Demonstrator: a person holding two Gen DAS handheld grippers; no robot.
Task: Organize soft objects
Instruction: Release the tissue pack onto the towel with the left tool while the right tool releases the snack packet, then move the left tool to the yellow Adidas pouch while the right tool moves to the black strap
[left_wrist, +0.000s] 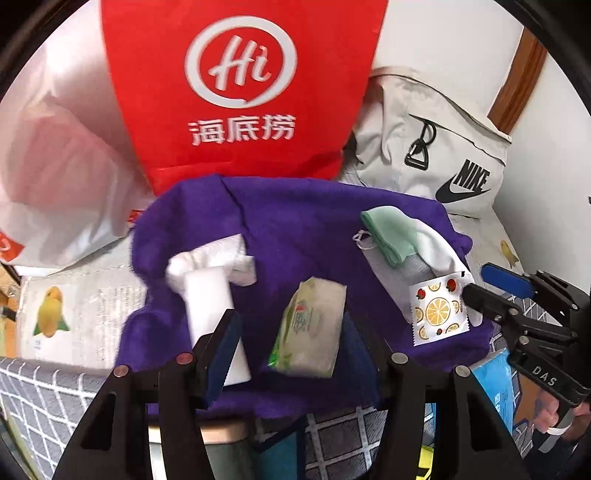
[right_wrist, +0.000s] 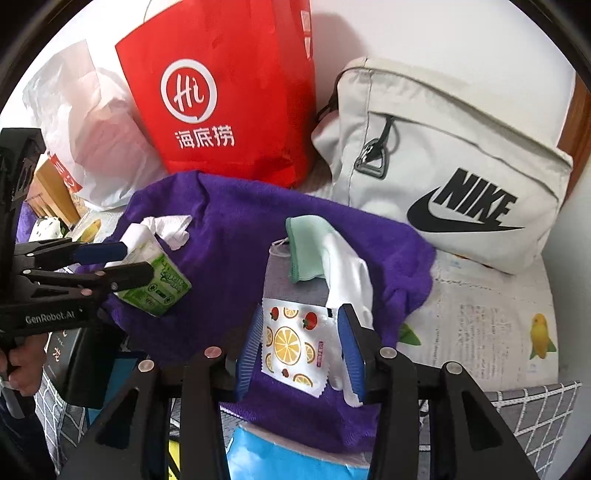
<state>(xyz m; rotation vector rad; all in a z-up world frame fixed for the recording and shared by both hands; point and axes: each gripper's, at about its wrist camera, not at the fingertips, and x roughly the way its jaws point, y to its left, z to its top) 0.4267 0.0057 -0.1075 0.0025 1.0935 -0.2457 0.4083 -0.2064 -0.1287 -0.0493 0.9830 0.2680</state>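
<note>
A purple towel (left_wrist: 295, 221) lies spread on the table, also in the right wrist view (right_wrist: 236, 229). On it sit a green tissue pack (left_wrist: 310, 328), a white sponge block (left_wrist: 212, 306) with crumpled white paper (left_wrist: 221, 258), a fruit-print sachet (left_wrist: 439, 314), and a mint cloth (left_wrist: 391, 232) over a white cloth (left_wrist: 443, 247). My left gripper (left_wrist: 295, 339) is open, its fingers on either side of the tissue pack (right_wrist: 159, 280). My right gripper (right_wrist: 299, 347) is open around the fruit-print sachet (right_wrist: 295, 343), with the mint cloth (right_wrist: 306, 243) just beyond.
A red Haidilao bag (left_wrist: 236, 81) stands behind the towel, a white plastic bag (left_wrist: 55, 166) to its left and a grey Nike bag (right_wrist: 443, 162) to its right. Newspaper (right_wrist: 487, 317) covers the table; a blue packet (right_wrist: 280, 458) lies at the front edge.
</note>
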